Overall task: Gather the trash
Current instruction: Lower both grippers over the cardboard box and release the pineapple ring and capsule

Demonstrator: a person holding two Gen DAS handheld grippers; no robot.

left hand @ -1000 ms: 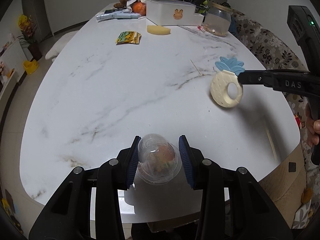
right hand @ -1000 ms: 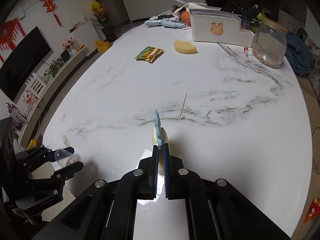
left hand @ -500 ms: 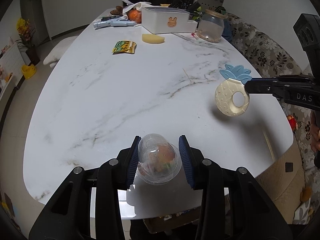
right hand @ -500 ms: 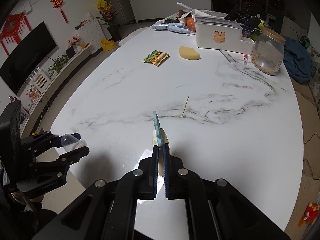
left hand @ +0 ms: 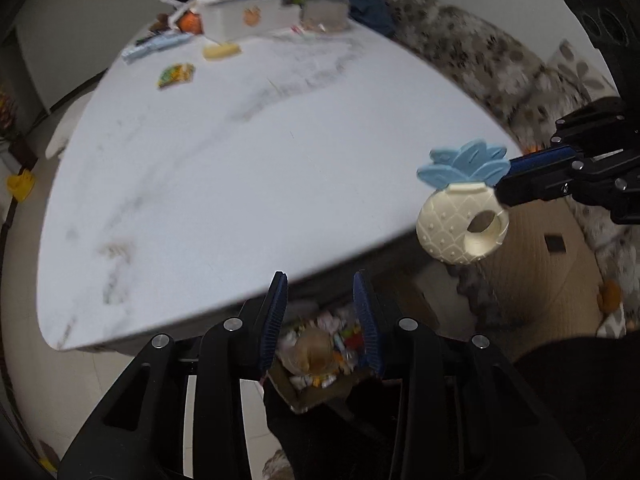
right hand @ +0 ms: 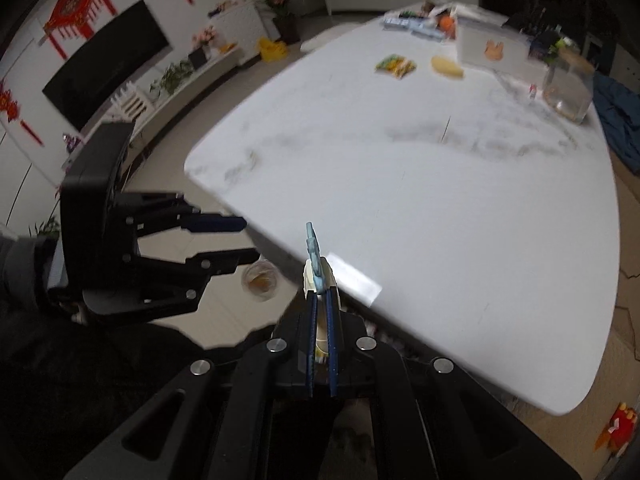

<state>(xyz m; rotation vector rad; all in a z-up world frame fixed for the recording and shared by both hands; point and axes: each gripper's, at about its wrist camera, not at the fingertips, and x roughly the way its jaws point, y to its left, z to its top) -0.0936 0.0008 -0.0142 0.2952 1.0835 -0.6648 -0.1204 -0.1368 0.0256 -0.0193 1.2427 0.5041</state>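
Observation:
My left gripper (left hand: 320, 286) is open and empty, off the near edge of the white marble table (left hand: 240, 160). Below it the clear plastic cup (left hand: 312, 350) with orange residue is loose in the air over a cardboard box of trash (left hand: 320, 376). From the right wrist view the cup (right hand: 260, 280) hangs just below the left gripper (right hand: 246, 240). My right gripper (right hand: 320, 296) is shut on a cream pineapple-shaped teether with blue leaves (left hand: 460, 216), held off the table's near right corner; it shows edge-on in the right wrist view (right hand: 316, 268).
A green snack packet (left hand: 176, 74), a yellow sponge (left hand: 222, 51), a white box with a rabbit mark (left hand: 244, 16), a glass jar (left hand: 324, 12) and a thin stick (right hand: 446, 130) lie on the far table. A floral sofa (left hand: 500, 68) and brown cardboard (left hand: 552, 272) stand right.
Both grippers have pulled back off the table's near edge. The left gripper has opened and let go of the cup, which now drops over the trash box. The right still holds the teether.

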